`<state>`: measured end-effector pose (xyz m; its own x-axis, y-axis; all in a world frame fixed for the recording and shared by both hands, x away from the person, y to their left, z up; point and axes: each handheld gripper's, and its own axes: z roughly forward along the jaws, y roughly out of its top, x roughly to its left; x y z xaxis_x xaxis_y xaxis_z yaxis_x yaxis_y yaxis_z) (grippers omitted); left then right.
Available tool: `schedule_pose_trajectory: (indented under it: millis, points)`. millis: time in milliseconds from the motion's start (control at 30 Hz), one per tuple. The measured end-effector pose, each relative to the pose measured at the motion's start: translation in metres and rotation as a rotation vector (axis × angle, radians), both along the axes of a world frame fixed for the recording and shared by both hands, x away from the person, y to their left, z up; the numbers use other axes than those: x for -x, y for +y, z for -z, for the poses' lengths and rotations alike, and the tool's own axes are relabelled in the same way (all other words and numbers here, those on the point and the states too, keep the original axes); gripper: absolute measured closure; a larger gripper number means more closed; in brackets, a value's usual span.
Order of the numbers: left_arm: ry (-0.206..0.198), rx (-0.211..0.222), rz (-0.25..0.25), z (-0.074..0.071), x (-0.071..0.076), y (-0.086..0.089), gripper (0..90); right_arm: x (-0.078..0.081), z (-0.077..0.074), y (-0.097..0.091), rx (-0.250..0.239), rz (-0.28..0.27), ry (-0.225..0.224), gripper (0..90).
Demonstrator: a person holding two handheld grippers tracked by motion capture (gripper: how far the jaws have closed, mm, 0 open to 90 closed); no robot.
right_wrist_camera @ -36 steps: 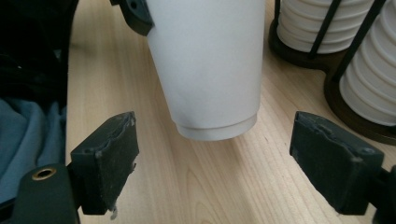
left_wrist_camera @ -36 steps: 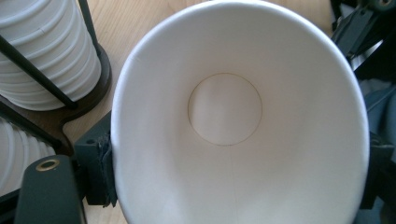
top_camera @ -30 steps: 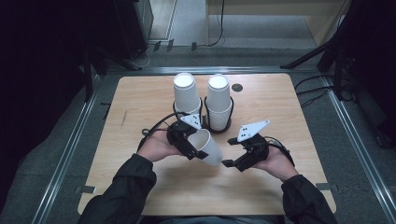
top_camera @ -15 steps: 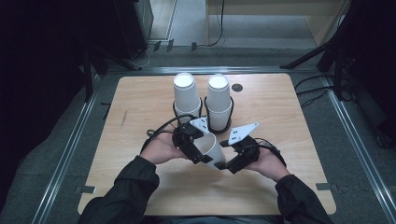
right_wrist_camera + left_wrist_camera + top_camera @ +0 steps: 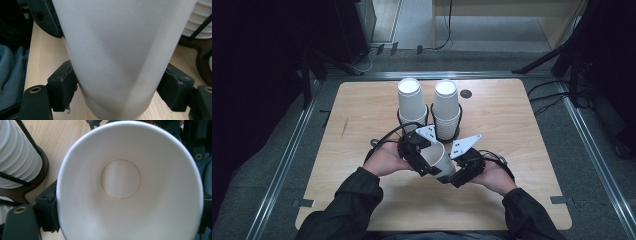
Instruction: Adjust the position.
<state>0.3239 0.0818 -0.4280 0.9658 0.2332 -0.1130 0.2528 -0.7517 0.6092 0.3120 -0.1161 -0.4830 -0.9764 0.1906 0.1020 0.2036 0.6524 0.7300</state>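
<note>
A white paper cup (image 5: pixel 439 157) hangs tilted over the wooden table (image 5: pixel 522 130), between two hands. My left gripper (image 5: pixel 424 161) is shut on the cup near its rim; the left gripper view looks straight into the open cup (image 5: pixel 120 180), with one pad (image 5: pixel 50 212) against its wall. My right gripper (image 5: pixel 453 175) is at the cup's lower body. Its jaws have just been closing with the cup (image 5: pixel 120 50) between them, and both pads (image 5: pixel 62 85) now touch its sides.
Two stacks of white cups (image 5: pixel 410 100) (image 5: pixel 446 107) stand in black wire holders at the table's far middle, just beyond the hands. A dark round hole (image 5: pixel 466 93) lies to their right. Metal rails run along the table's edges.
The right hand has moved left to the cup, and its jaws have closed around the cup's lower body. The left hand has barely shifted and still holds the cup.
</note>
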Motion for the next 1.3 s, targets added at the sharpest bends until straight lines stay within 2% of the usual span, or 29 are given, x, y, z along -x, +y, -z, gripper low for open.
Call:
schedule_pose_trajectory:
  millis: [33, 100, 167, 200, 267, 400, 600, 833, 867, 900, 1033, 1200, 1300]
  points:
    - [-0.014, 0.027, -0.003, 0.000, 0.002, 0.001, 9.6, -0.001, 0.000, 0.000, -0.007, 0.002, 0.007, 24.0]
    - [-0.007, 0.037, -0.015, 0.000, 0.001, 0.001, 7.6, 0.000, -0.002, -0.001, -0.023, 0.004, 0.007, 23.9]
    - [-0.023, 0.036, -0.029, -0.001, 0.001, 0.001, 0.0, 0.000, -0.005, -0.002, -0.035, 0.007, 0.025, 23.9]
    - [-0.023, 0.036, -0.029, -0.001, 0.001, 0.001, 0.0, 0.000, -0.005, -0.002, -0.035, 0.007, 0.025, 23.9]
    - [-0.004, 0.063, -0.026, -0.001, 0.001, 0.004, 0.0, -0.002, -0.008, -0.007, -0.048, 0.023, 0.026, 23.8]
    - [-0.010, 0.067, -0.026, -0.001, 0.000, 0.007, 0.0, -0.003, -0.010, -0.011, -0.054, 0.028, 0.022, 23.8]
    - [-0.028, 0.105, -0.049, -0.003, 0.000, 0.016, 0.0, -0.005, -0.015, -0.019, -0.067, 0.048, 0.018, 23.7]
    - [-0.028, 0.117, -0.070, 0.000, -0.002, 0.025, 0.0, -0.008, -0.020, -0.025, -0.079, 0.066, 0.016, 23.7]
    - [-0.041, 0.120, -0.074, 0.001, -0.001, 0.027, 2.4, -0.009, -0.021, -0.027, -0.084, 0.071, 0.017, 23.7]
    - [-0.045, 0.149, -0.080, 0.002, 0.000, 0.030, 5.2, -0.009, -0.022, -0.028, -0.087, 0.076, 0.015, 23.6]
    - [-0.024, 0.171, -0.098, 0.004, -0.001, 0.035, 6.1, -0.009, -0.025, -0.030, -0.096, 0.086, 0.011, 23.6]
    - [-0.017, 0.178, -0.116, 0.008, 0.001, 0.038, 6.0, -0.010, -0.028, -0.033, -0.109, 0.098, 0.012, 23.6]
    - [-0.014, 0.223, -0.145, 0.010, 0.002, 0.039, 6.0, -0.010, -0.029, -0.035, -0.124, 0.106, 0.019, 23.6]
